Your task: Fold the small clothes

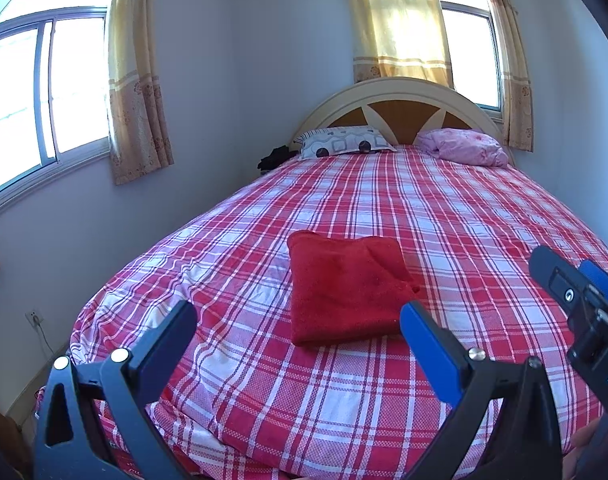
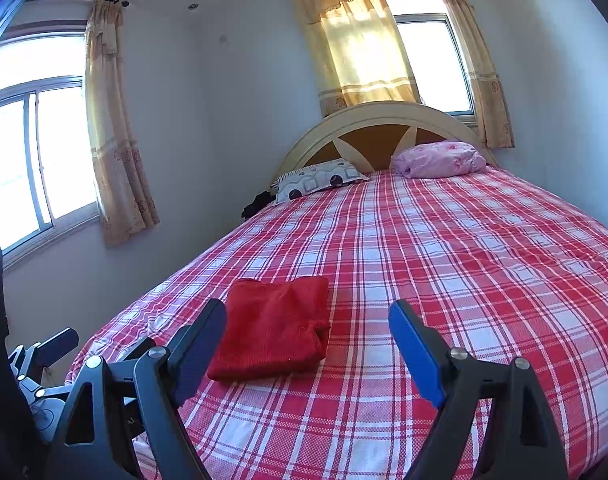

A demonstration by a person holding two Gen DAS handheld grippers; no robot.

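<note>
A small red garment (image 1: pixel 346 286) lies folded into a flat square on the red-and-white plaid bed (image 1: pixel 444 208). It also shows in the right wrist view (image 2: pixel 274 330). My left gripper (image 1: pixel 298 320) is open and empty, held above the near part of the bed, just short of the garment. My right gripper (image 2: pixel 308 318) is open and empty, with the garment just past its left finger (image 2: pixel 202 346). The right gripper also shows at the right edge of the left wrist view (image 1: pixel 572 280).
A patterned pillow (image 1: pixel 344 142) and a bundled pink blanket (image 1: pixel 464 146) lie at the headboard (image 1: pixel 400 100). A dark item (image 1: pixel 274 158) sits at the bed's far left edge. Curtained windows are behind and to the left. A wall socket (image 1: pixel 35 317) is low left.
</note>
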